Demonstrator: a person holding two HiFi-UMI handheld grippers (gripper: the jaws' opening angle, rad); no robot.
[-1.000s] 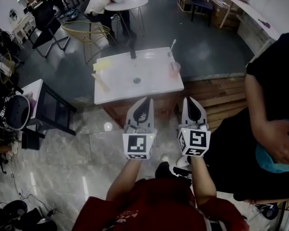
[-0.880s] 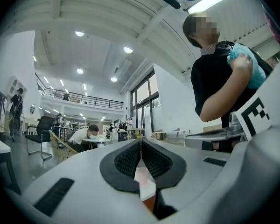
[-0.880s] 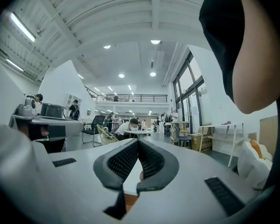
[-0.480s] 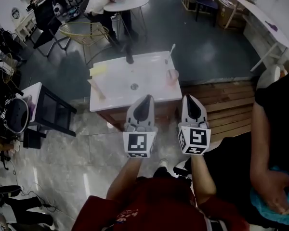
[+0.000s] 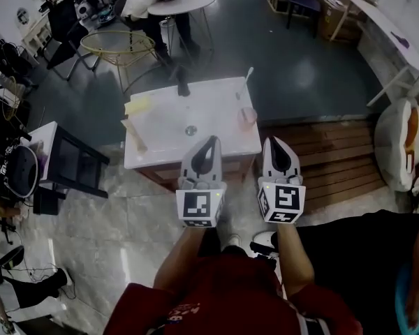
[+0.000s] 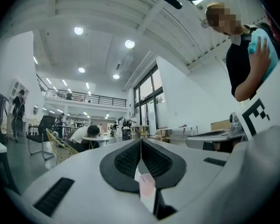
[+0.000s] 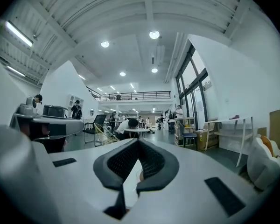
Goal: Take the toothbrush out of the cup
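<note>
A pink see-through cup stands near the right edge of a white table. A white toothbrush sticks up out of it, leaning away. Both grippers hover in front of the table, short of its near edge. My left gripper has its jaws pressed together with nothing between them. My right gripper, just right of it, is shut and empty too. In the left gripper view the closed jaws fill the frame and the pink cup shows low in the gap behind them.
On the table lie a dark upright object, a yellow note, a wooden strip and a small round thing. A wooden platform lies to the right, a black side table to the left. A person in black stands at lower right.
The table now sits a little lower and further left in the head view. The person in black has shifted toward the lower right corner. Both grippers stay shut and side by side.
</note>
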